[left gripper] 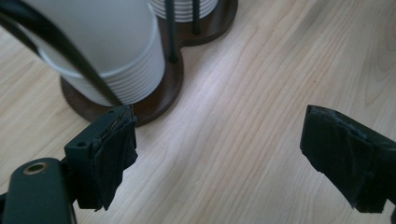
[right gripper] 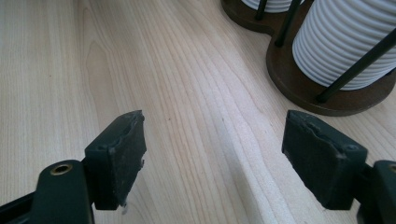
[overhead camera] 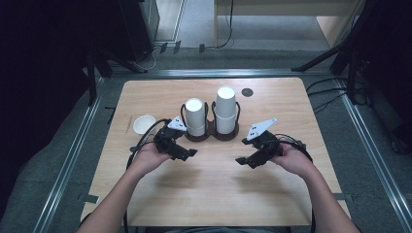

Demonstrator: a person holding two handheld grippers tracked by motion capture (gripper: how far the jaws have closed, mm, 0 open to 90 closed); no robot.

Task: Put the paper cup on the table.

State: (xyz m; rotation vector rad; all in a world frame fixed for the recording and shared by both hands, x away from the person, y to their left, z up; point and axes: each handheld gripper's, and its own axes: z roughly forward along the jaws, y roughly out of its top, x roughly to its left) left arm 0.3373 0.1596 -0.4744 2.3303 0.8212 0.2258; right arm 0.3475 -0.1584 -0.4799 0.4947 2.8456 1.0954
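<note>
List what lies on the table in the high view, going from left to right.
Single white cup → left gripper → shorter stack of cups in the dark holder → taller stack of cups → right gripper. Both grippers are open and hold nothing.

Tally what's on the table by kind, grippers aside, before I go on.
Stacks of white cups: 2, the shorter stack and the taller stack
Dark two-well cup holder: 1
Loose white cup: 1
Total: 4
</note>
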